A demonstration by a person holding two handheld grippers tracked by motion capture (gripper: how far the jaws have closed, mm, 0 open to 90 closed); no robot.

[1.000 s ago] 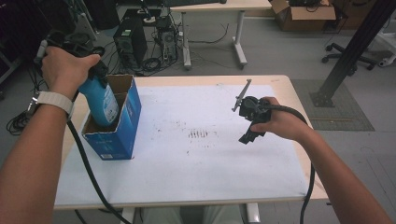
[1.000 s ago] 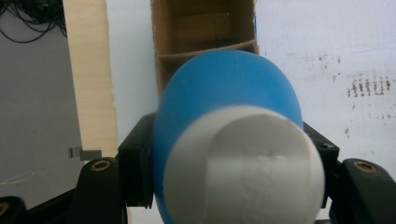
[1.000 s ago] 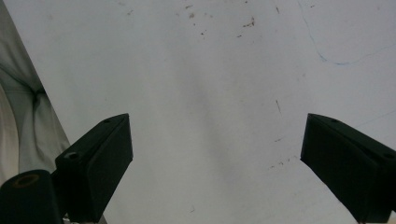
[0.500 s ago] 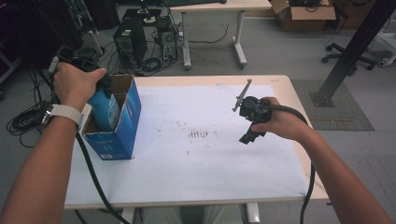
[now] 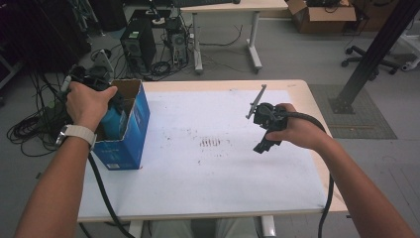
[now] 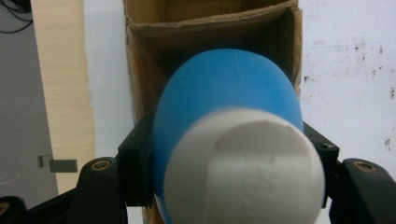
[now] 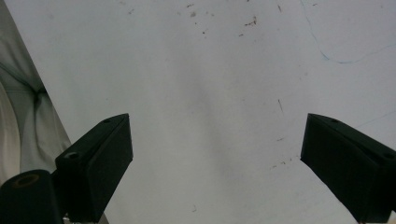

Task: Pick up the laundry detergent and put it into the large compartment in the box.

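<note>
A blue bottle (image 6: 224, 102) with a white cap (image 6: 243, 172) is clamped between the black jaws of my left gripper (image 6: 229, 158). It hangs cap-up inside an open blue cardboard box (image 5: 126, 134) at the table's left edge. From the high view the bottle (image 5: 113, 121) is partly sunk in the box, under the person's left hand. My right gripper (image 5: 262, 144) is held above the right half of the white table (image 5: 213, 188). In the right gripper view its jaws stand wide apart, and the right gripper (image 7: 215, 163) has nothing in it.
Dark ink smudges (image 5: 210, 143) mark the middle of the table. Beyond the far edge are computer towers (image 5: 136, 42), floor cables and another desk (image 5: 228, 7). A black post (image 5: 371, 54) and an office chair (image 5: 376, 49) stand to the right.
The left hand has come down with the blue bottle, which now sits deeper in the box. The right gripper has stayed still.
</note>
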